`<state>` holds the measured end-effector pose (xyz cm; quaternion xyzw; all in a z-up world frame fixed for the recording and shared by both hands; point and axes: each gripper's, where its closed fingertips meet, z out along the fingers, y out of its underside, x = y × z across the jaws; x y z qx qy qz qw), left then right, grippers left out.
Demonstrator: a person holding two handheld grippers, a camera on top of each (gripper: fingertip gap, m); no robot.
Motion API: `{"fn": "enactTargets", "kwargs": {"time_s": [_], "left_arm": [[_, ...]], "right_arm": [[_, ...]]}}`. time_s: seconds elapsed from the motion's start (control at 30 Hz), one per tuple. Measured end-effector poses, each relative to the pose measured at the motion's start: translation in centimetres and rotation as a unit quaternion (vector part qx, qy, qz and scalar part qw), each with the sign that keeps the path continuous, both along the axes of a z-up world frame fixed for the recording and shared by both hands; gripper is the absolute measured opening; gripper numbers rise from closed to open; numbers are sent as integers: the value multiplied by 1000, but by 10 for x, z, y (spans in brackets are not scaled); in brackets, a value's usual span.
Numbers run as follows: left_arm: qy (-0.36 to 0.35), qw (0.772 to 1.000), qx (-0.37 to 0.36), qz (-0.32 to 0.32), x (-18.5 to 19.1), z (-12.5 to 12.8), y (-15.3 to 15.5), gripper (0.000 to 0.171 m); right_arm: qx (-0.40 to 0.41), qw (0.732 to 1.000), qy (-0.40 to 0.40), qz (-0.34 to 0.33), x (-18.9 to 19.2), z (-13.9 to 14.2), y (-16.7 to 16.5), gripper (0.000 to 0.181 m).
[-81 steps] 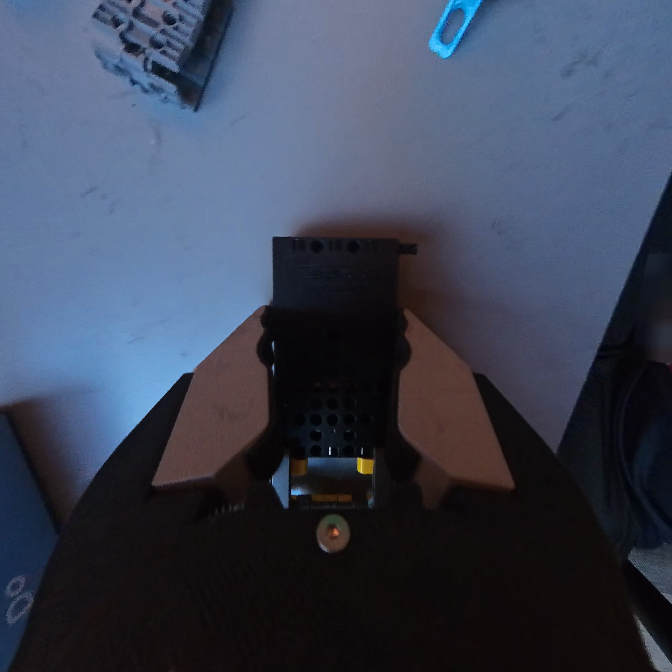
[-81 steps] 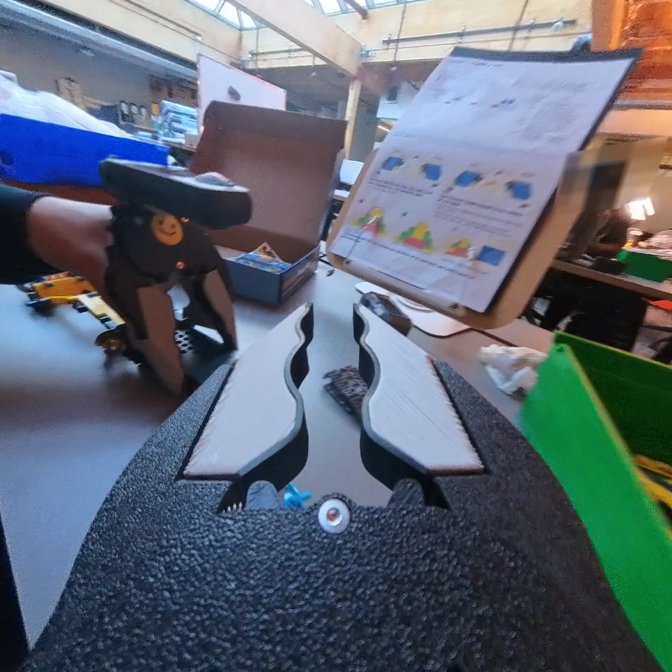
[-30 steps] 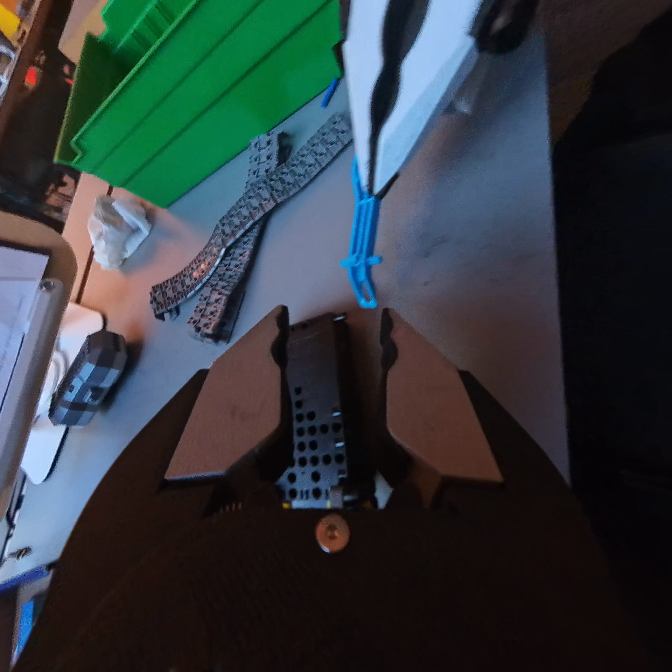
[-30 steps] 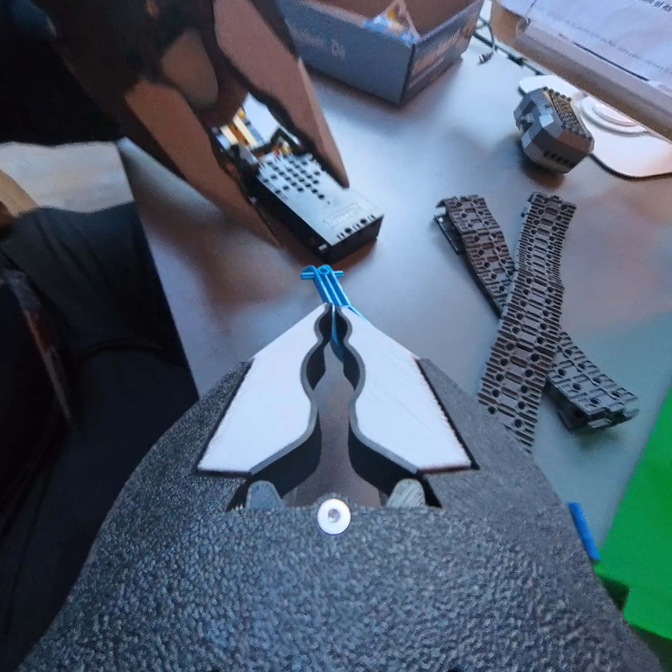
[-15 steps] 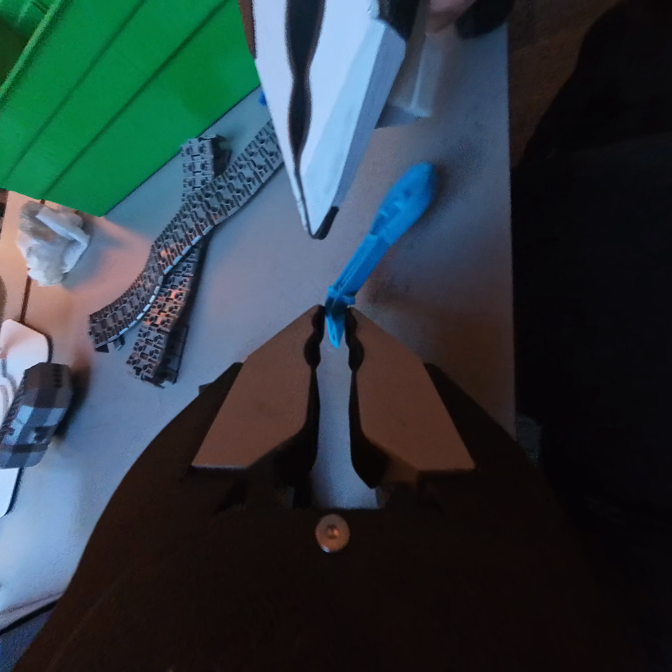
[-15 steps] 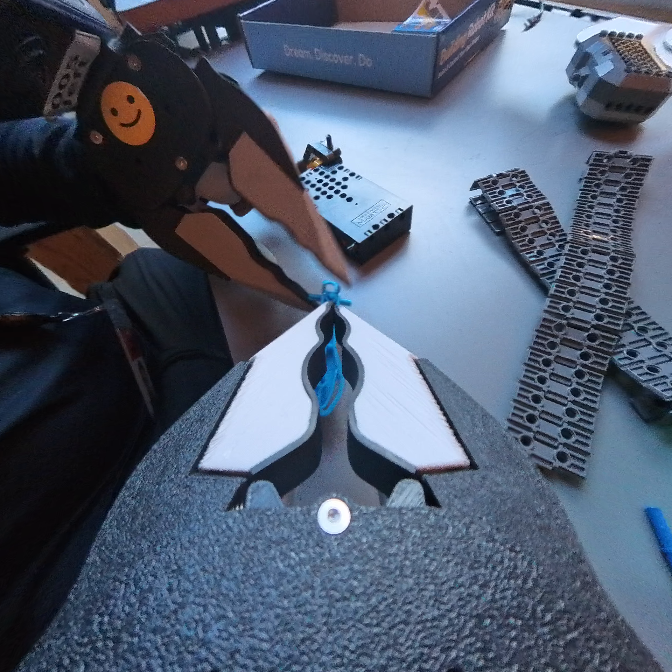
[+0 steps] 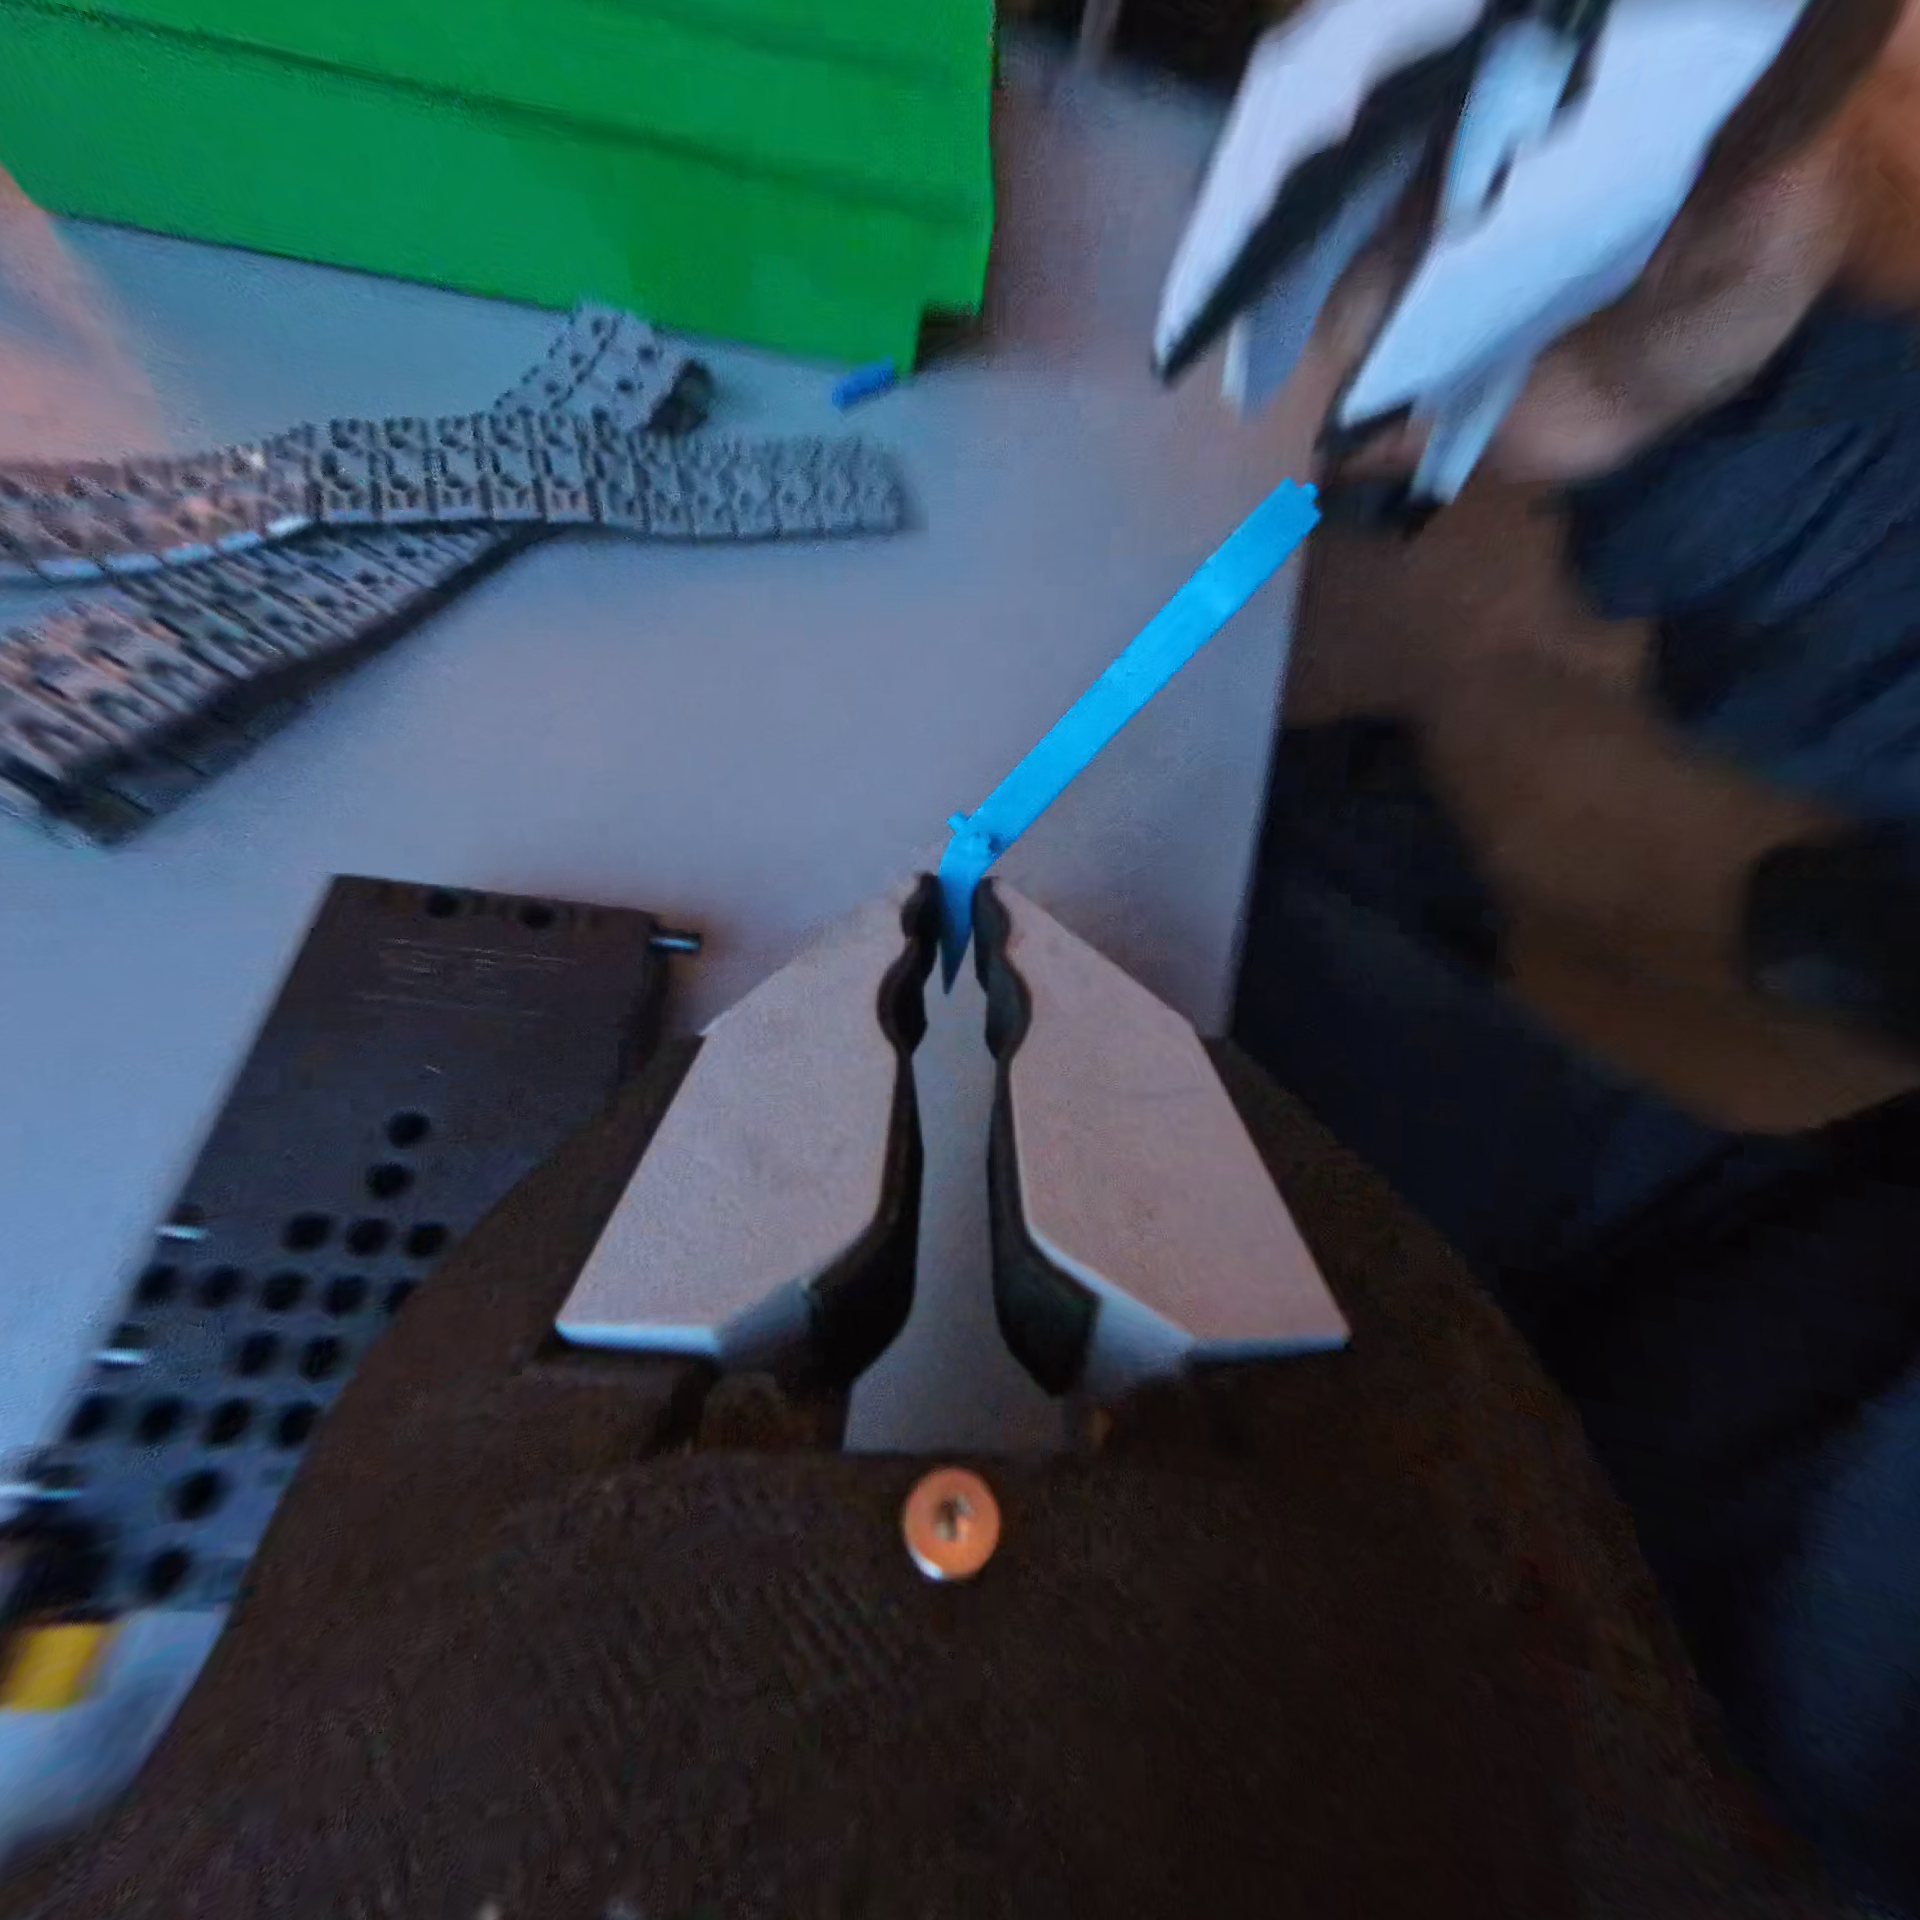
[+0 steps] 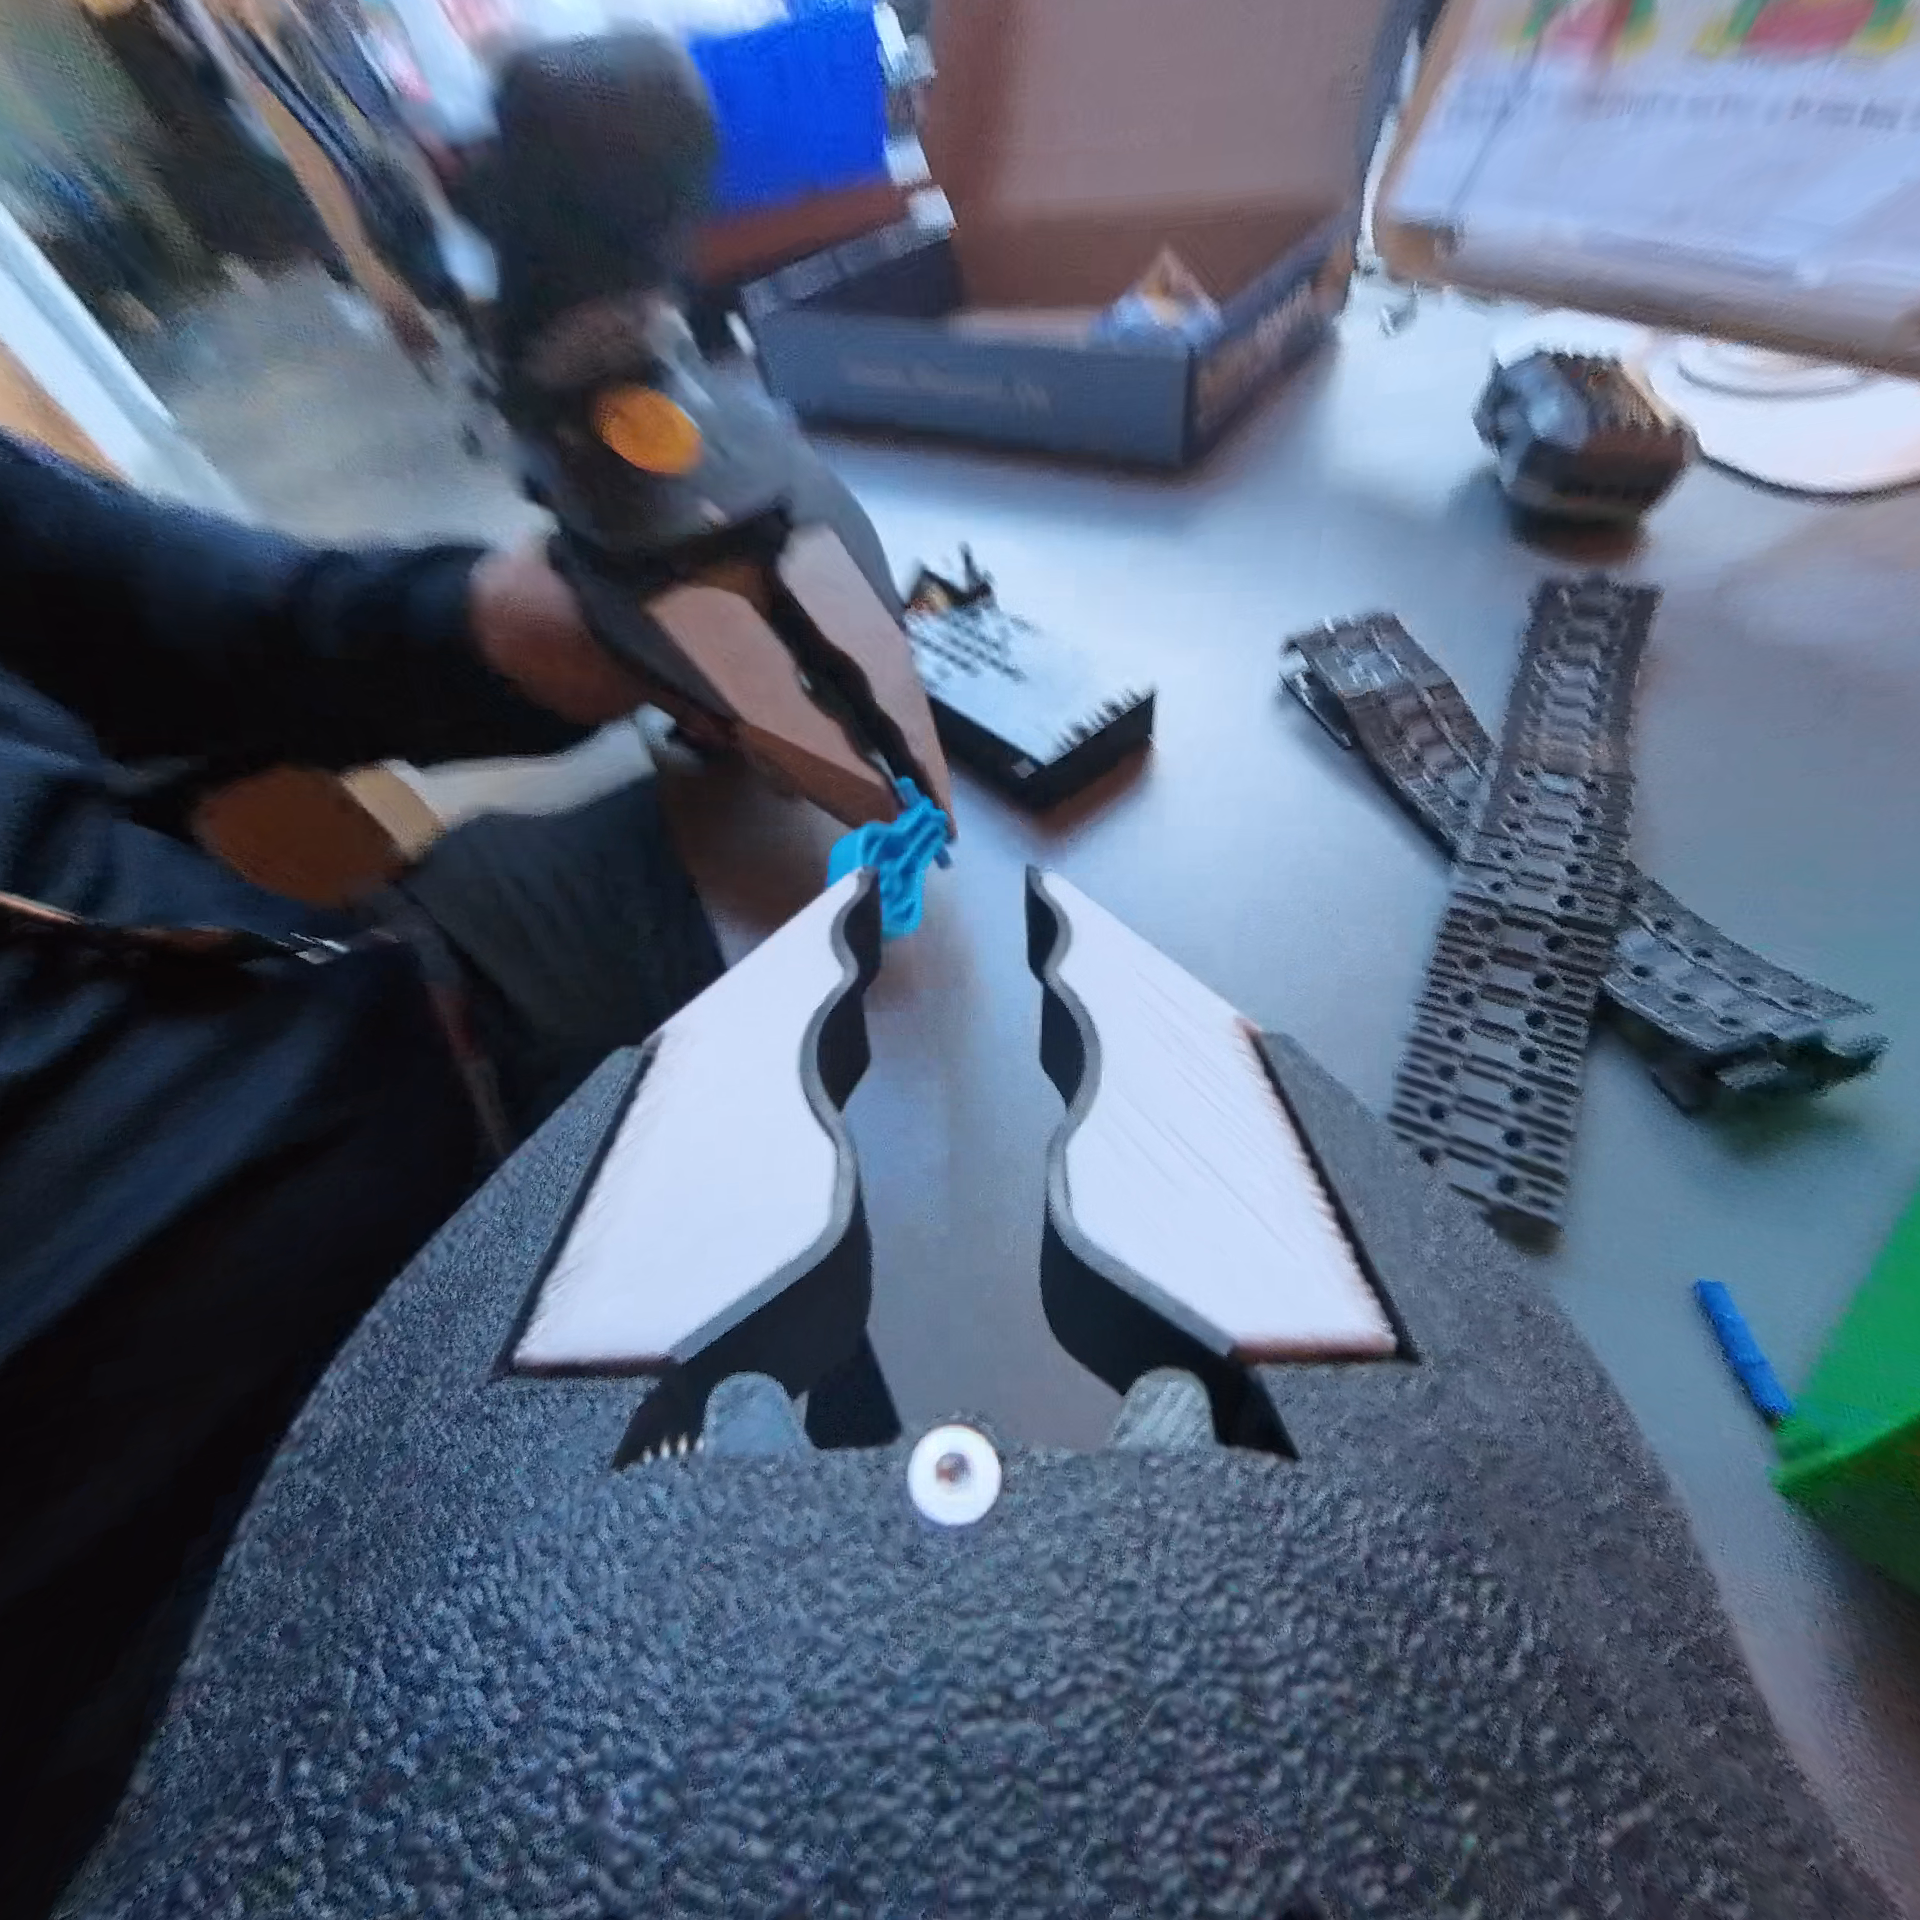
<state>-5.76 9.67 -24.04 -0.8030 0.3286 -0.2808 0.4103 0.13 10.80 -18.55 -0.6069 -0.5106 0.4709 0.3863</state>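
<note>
We found the left gripper (image 7: 956,914) nearly closed, its fingertips pinching one end of a thin blue plastic strip (image 7: 1132,665). From that pinch point the strip's long axis ran up and to the right, away from the left gripper and toward the right gripper (image 7: 1340,343), which appeared blurred at the upper right of the left wrist view. The strip hung in the air above the edge of the grey table (image 7: 675,707).

In the right wrist view, we saw the right gripper (image 8: 951,894) with its jaws parted and nothing between them. The blue strip (image 8: 894,857) lay just beyond the tip of its left finger; we could not tell whether the two touched. The left gripper was therefore the only one gripping the strip.

A black perforated block (image 7: 353,1143) rested on the table just beside the left gripper. Grey track pieces (image 8: 1538,914) and a green bin (image 7: 520,135) lay farther off.
</note>
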Motion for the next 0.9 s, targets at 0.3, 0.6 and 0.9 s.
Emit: {"fn": "enactTargets", "kwargs": {"time_s": [0.3,0.6,0.9], "left_arm": [[-276,953,-125,15,10,38,-27,5],[-386,896,-218,36,8,30,-40,5],[-295,943,-150,40,0,22,-39,11]], "right_arm": [[-44,993,104,-33,-53,19,-32,10],[-206,969,138,5,-84,5,-43,9],[-241,967,81,-10,-86,-9,-32,5]]}}
